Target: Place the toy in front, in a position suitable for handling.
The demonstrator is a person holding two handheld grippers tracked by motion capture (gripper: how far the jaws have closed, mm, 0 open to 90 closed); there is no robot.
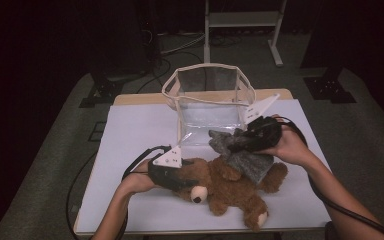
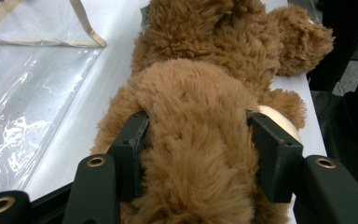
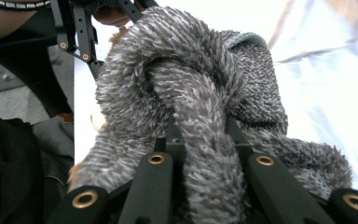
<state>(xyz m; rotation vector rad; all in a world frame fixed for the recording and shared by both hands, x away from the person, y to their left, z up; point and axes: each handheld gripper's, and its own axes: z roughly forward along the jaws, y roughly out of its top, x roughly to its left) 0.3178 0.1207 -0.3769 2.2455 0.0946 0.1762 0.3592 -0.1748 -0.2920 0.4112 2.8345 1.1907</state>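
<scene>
Brown plush fills the near middle of the white surface (image 1: 130, 135), where we pin a teddy bear (image 1: 225, 187) on its back with our left gripper (image 1: 172, 175). In the left gripper view the two black jaws are drawn in tight on either side of the bear's fuzzy body (image 2: 193, 140), the fur bulging between them.

Our right gripper (image 1: 250, 140) has its jaws closed on a bunched grey knitted garment (image 1: 245, 155), lifted above the bear's belly; in the right gripper view a thick roll of the grey fleece (image 3: 200, 121) runs straight down between the jaws. Whether it is a sweater or a scarf we cannot tell.

Behind both, toward the far edge of the surface, stands a clear plastic bag (image 1: 207, 100) with beige trim, its mouth open and upright.

We judge both things light, soft and springy: neither will break, but the pile compresses and slides, so a shallow pinch could slip off. The bear holds best across its torso; the garment is best taken by a gathered fold or its ribbed edge, since loose cloth will sag and drag.
</scene>
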